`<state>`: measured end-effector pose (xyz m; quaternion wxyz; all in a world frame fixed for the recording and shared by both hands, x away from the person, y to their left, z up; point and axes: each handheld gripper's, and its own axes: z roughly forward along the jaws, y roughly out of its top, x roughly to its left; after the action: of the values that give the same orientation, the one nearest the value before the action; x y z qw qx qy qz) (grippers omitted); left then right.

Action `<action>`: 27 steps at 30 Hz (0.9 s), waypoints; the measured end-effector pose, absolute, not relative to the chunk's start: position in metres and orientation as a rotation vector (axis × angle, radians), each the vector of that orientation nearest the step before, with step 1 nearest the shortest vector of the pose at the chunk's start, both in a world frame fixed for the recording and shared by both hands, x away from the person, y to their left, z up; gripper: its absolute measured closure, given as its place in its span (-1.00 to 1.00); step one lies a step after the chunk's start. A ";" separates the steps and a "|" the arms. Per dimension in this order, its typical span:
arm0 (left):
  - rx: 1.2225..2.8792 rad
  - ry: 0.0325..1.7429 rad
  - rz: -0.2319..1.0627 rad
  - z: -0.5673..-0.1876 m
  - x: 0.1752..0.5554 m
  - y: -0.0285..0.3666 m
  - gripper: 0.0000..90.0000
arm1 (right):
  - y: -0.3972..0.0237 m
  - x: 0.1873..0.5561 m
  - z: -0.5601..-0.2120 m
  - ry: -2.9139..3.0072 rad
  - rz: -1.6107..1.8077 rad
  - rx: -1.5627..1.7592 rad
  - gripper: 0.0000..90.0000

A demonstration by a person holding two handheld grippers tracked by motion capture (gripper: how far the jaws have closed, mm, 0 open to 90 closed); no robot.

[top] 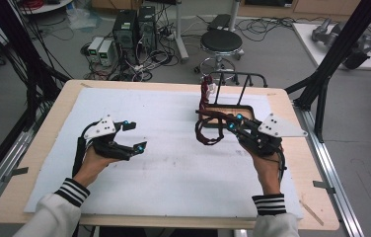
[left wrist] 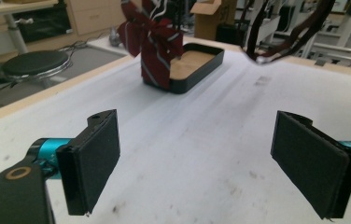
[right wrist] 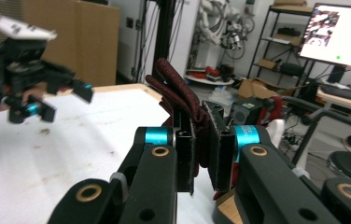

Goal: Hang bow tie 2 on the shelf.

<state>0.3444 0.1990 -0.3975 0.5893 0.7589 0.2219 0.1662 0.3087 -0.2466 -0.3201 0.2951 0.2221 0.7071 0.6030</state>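
Right gripper [top: 234,122] clamped on a dark red tie [top: 208,133], held up near the bench's far right corner just beside the black tray [top: 245,107]. Left gripper [top: 135,136] jaws apart, empty, toward the left edge. Risk: dangling loops snag the tray's rack; thin fabric slips out.

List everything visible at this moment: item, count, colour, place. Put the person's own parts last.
Tie: one, dark red, clamped in right gripper, hanging in loops above the mat.
Striped tie: one, dark red with pale stripes, draped at tray's near end.
Tray: one, black with wooden base, far right of table.
Mat: one, white, covering table.
Stool: one, black, floor beyond table.
Left gripper: black, open, above mat.
Right gripper: black, closed on tie.
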 end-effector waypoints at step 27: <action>1.651 0.685 0.541 -0.430 0.300 0.268 -0.64 | -0.265 0.335 -0.293 1.554 1.539 0.741 0.86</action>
<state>0.3001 0.2683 -0.4296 0.5950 0.7105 0.2948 0.2327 0.3348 -0.2653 -0.2935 0.4043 0.2936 0.6153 0.6097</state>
